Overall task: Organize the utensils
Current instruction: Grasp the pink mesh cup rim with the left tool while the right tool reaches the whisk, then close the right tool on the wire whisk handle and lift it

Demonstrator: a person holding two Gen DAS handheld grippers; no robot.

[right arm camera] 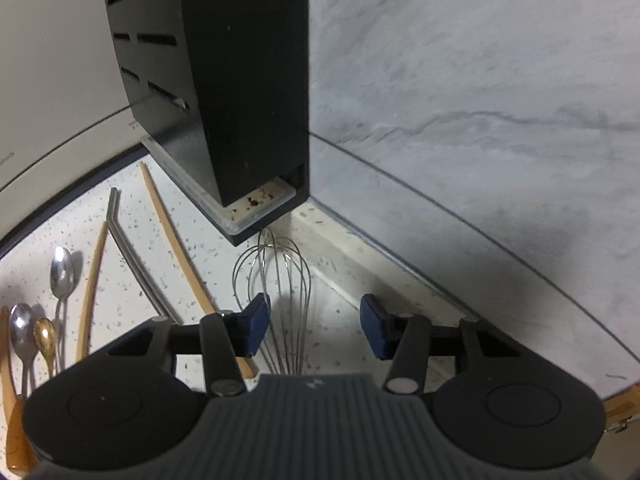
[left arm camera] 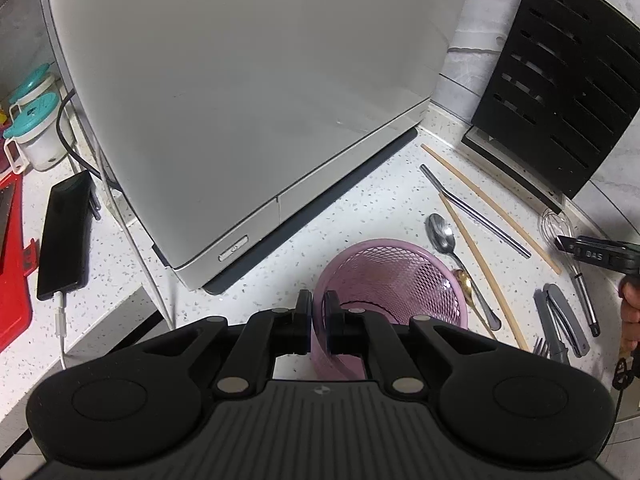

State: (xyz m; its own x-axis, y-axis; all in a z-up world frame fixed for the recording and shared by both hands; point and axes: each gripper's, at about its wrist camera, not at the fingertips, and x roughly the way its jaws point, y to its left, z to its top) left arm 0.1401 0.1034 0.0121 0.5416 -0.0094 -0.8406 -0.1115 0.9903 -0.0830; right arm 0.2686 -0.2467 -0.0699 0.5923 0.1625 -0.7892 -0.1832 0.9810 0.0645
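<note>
- Left wrist view: the left gripper (left arm camera: 317, 312) is clamped on the near rim of the pink mesh basket (left arm camera: 394, 276), one finger outside the wall and one inside.
- The basket stands upright on the speckled counter (left arm camera: 352, 200), just in front of the big white appliance (left arm camera: 248, 92).
- To the basket's right lie the loose utensils: a silver spoon (left arm camera: 442, 236), a gold spoon (left arm camera: 466, 282) touching the basket's rim, wooden chopsticks (left arm camera: 492, 204), a bent metal straw (left arm camera: 476, 212), a whisk (left arm camera: 576, 264), grey tongs (left arm camera: 560, 316) and a fork (left arm camera: 542, 346).
- A black knife block (left arm camera: 560, 92) stands behind them; a phone (left arm camera: 66, 232) lies on the left.
- The right gripper (left arm camera: 600, 254) shows at the right edge over the whisk, with a hand (left arm camera: 630, 312) below it.
- Right wrist view: the right gripper (right arm camera: 314, 330) is open, its blue pads (right arm camera: 258, 328) apart and pressing on nothing.
- The whisk (right arm camera: 280, 280) lies on the counter beneath the gap, nearer the left pad, its wires pointing at the knife block (right arm camera: 224, 80).
- The chopsticks (right arm camera: 176, 240), straw (right arm camera: 120, 240) and spoons (right arm camera: 62, 272) lie to the left.
</note>
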